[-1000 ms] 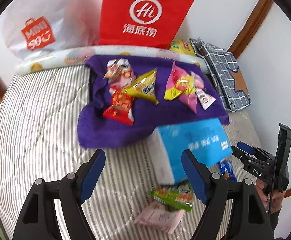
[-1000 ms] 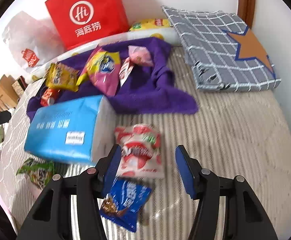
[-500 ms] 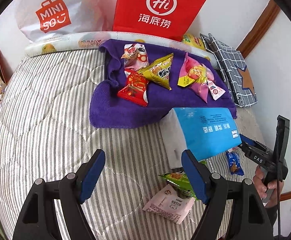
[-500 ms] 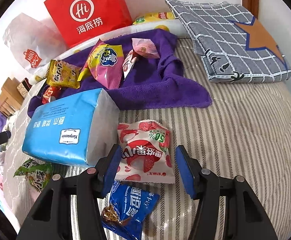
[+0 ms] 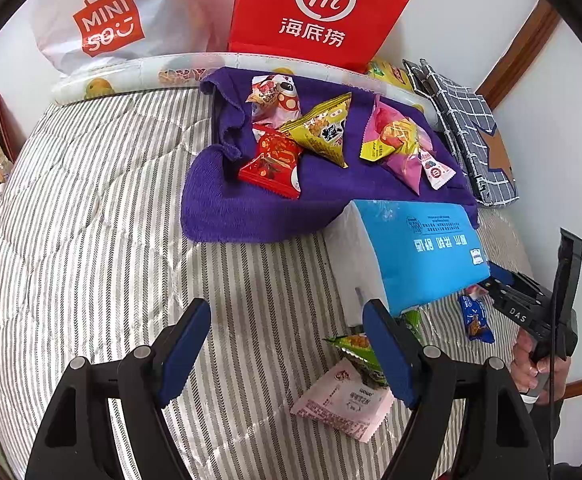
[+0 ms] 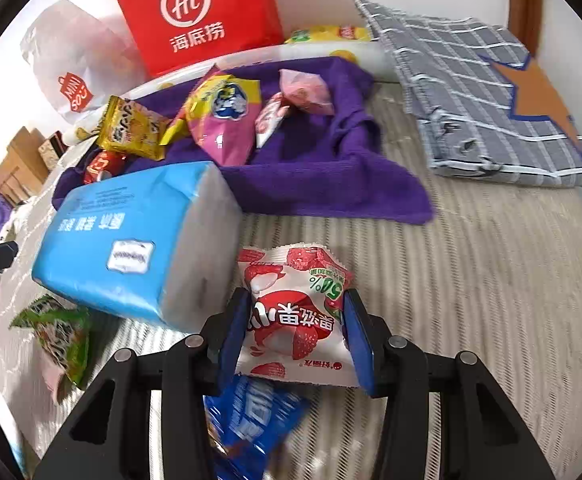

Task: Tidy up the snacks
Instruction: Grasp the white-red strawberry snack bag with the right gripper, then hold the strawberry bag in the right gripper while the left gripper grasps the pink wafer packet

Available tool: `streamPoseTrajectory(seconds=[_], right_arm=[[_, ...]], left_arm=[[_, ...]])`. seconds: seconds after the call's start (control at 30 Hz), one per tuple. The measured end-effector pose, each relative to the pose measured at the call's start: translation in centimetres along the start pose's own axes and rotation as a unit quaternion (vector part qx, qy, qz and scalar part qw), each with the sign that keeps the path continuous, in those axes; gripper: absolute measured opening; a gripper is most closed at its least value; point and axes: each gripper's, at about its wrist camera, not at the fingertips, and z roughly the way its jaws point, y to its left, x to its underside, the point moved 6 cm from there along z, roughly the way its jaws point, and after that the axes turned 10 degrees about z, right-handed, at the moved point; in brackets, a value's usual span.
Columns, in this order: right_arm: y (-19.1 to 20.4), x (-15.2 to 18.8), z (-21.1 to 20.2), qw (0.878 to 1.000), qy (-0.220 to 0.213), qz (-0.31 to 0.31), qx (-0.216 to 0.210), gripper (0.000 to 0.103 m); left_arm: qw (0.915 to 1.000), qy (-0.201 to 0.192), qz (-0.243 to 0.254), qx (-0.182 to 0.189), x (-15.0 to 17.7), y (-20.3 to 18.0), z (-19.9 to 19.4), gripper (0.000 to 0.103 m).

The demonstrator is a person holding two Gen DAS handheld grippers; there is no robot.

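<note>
My right gripper (image 6: 295,336) is shut on a white and red strawberry snack bag (image 6: 291,304), its blue pads pressing both sides. A blue snack pack (image 6: 251,428) lies just under it. A purple towel (image 5: 251,208) holds several snack bags: a red one (image 5: 273,164), a yellow one (image 5: 323,130), a pink one (image 5: 401,148). My left gripper (image 5: 287,354) is open and empty over the striped bed. A green snack bag (image 5: 359,350) and a pink sachet (image 5: 345,400) lie by its right finger.
A blue tissue pack (image 5: 415,252) lies between the towel and the loose snacks. A red paper bag (image 5: 319,8) and a white plastic bag (image 5: 103,24) stand at the wall. A folded grey checked cloth (image 6: 479,100) lies at the right.
My right gripper has closed on the strawberry snack bag, which was lying between its open fingers. My left gripper has stayed open and shifted slightly.
</note>
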Motion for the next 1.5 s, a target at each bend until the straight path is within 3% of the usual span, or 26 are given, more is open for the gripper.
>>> streamPoseTrajectory(seconds=[0.23,0.53,0.87,1.1,1.3,1.5], right_arm=[[-3.7,0.6,-1.1,0.999,-0.001,0.038,0.028,0.047],[-3.4,1.1,-0.5,0.998,-0.012,0.039,0.037,0.055],[-2.9,1.9,-2.8,0.998,-0.034,0.039,0.033,0.050],[-3.3,3.0,-5.7,0.997,-0.053,0.050,0.036,0.050],[-3.5,4.5,-7.2,0.996,-0.057,0.058,0.037,0.050],[-3.9,5.7,-7.4,0.995,-0.052,0.072,0.037,0.050]], left_arm=[[1.0000,-0.004,-0.005,0.005,1.1,0.1,-0.4,0.077],[0.9995,0.004,0.025,0.018,3.3,-1.7,0.4,0.077],[0.9967,0.033,0.067,0.034,5.4,-4.0,3.1,0.077],[0.9941,0.022,0.094,0.049,5.7,-5.3,3.4,0.093],[0.9911,0.021,0.127,0.036,6.0,-6.7,4.2,0.101],[0.9864,0.011,0.163,-0.017,6.5,-7.5,4.8,0.102]])
